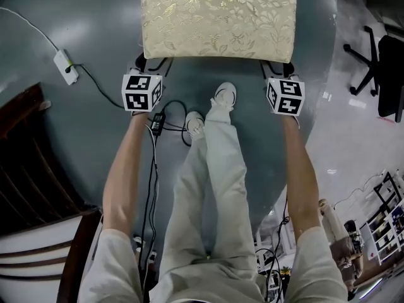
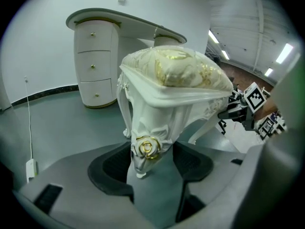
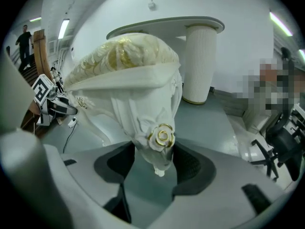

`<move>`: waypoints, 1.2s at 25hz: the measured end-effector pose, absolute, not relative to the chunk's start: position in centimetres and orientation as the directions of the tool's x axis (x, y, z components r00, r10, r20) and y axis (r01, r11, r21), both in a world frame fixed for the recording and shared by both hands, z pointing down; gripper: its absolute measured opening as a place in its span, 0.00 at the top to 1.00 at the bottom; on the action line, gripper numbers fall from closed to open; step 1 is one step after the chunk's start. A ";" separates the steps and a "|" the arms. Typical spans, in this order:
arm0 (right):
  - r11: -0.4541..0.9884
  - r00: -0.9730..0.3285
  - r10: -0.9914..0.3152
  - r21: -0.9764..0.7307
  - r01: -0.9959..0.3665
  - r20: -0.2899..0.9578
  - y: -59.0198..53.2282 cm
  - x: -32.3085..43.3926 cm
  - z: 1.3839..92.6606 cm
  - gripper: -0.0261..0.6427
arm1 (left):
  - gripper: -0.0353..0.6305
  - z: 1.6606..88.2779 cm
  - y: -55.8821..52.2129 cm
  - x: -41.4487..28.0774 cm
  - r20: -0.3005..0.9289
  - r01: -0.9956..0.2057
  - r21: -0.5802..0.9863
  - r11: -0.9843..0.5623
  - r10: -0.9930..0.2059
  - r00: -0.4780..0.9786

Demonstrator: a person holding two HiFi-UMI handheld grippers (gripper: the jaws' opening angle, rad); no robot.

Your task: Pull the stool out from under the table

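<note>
The white carved stool with a gold-flowered cushion (image 1: 218, 17) stands on the grey floor just ahead of my feet, apart from the white dressing table (image 2: 97, 61). My left gripper (image 2: 151, 154) is shut on the stool's near left leg (image 2: 145, 147), at the gold rose carving. My right gripper (image 3: 153, 159) is shut the same way on the near right leg (image 3: 161, 140). In the head view the left gripper (image 1: 151, 62) and the right gripper (image 1: 279, 68) reach under the cushion's front corners, where their fingertips are hidden.
A white power strip (image 1: 66, 66) and a black cable with an adapter (image 1: 156, 122) lie on the floor near my left foot. A dark wooden chair (image 1: 38, 188) is at my left and a black office chair (image 1: 379, 74) at my right. The table's round pedestal (image 3: 199, 63) stands behind the stool.
</note>
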State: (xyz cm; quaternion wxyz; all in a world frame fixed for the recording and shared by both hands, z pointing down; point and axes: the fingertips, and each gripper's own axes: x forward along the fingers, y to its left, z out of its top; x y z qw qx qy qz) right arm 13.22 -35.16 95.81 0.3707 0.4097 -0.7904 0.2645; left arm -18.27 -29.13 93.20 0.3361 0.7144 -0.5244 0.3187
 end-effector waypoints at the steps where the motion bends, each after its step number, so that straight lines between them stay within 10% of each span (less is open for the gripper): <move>1: 0.514 -0.384 -0.451 -0.117 -0.850 0.805 -34.8 13.5 95.5 0.60 | 0.53 92.9 -28.8 -18.4 0.809 -0.965 0.149 -0.214 -0.535 0.243; 12: 0.499 -0.386 -0.483 -0.115 -0.859 0.786 -31.8 15.1 86.2 0.95 | 0.82 83.6 -26.8 -18.0 0.773 -0.968 0.168 -0.186 -0.584 0.246; 30: 0.589 -0.519 -0.520 -0.156 -0.793 0.678 -34.3 12.3 65.0 0.97 | 0.93 60.8 -31.3 -13.9 0.629 -0.949 0.206 -0.240 -0.710 0.316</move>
